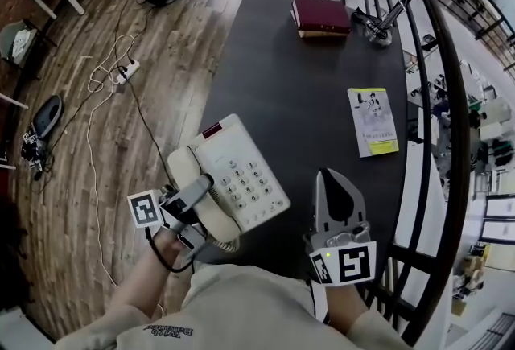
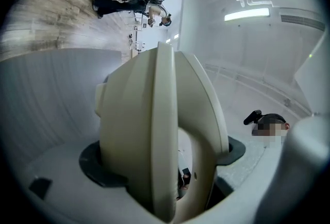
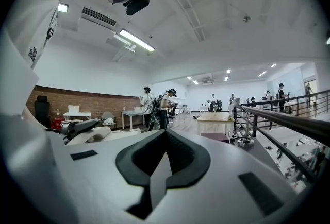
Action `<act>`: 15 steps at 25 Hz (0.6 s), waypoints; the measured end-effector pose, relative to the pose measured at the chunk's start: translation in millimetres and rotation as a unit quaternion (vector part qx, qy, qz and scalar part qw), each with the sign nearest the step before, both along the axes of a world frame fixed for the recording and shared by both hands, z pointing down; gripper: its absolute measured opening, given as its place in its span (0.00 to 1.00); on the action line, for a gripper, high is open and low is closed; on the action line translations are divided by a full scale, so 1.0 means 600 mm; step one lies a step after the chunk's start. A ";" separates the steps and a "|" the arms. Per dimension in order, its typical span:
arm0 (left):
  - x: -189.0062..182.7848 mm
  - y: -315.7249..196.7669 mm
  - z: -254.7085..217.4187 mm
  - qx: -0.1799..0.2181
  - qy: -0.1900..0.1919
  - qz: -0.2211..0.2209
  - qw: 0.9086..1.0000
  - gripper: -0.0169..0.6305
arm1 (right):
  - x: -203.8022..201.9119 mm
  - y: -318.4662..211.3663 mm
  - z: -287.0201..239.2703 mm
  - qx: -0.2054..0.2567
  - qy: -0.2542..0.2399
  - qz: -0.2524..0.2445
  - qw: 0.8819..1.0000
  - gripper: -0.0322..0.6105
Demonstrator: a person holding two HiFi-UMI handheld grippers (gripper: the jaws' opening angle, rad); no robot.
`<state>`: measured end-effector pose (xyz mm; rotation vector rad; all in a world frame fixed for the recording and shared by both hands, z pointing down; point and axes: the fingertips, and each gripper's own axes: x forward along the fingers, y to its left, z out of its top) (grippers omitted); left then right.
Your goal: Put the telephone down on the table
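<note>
A cream push-button telephone (image 1: 241,175) is over the near left corner of the dark table (image 1: 306,75), tilted, its left side past the table's edge. Whether it rests on the top I cannot tell. My left gripper (image 1: 201,189) is shut on the telephone's handset (image 1: 193,179), which lies in its cradle. In the left gripper view the handset (image 2: 154,130) fills the middle between the two jaws. My right gripper (image 1: 331,179) hangs over the table to the right of the telephone, shut and holding nothing. In the right gripper view its pads (image 3: 175,158) meet, and the telephone (image 3: 90,134) shows at the left.
A red book (image 1: 320,16) and a small metal desk lamp (image 1: 380,25) stand at the table's far end. A yellow-edged booklet (image 1: 372,121) lies at the right. A black railing (image 1: 438,107) runs along the right side. Cables and a power strip (image 1: 125,71) lie on the wooden floor.
</note>
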<state>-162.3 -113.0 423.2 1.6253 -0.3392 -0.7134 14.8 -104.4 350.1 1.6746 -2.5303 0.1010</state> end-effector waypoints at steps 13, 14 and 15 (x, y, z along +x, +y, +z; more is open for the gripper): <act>0.042 -0.077 0.064 -0.038 -0.030 -0.055 0.997 0.77 | 0.038 -0.088 0.058 -0.007 0.004 -0.021 1.000 0.05; 0.045 -0.094 0.066 -0.039 -0.031 -0.058 0.997 0.77 | 0.042 -0.101 0.056 0.000 0.005 -0.017 1.000 0.05; 0.049 -0.111 0.067 -0.038 -0.034 -0.060 0.997 0.77 | 0.046 -0.115 0.054 0.007 0.005 -0.013 1.000 0.05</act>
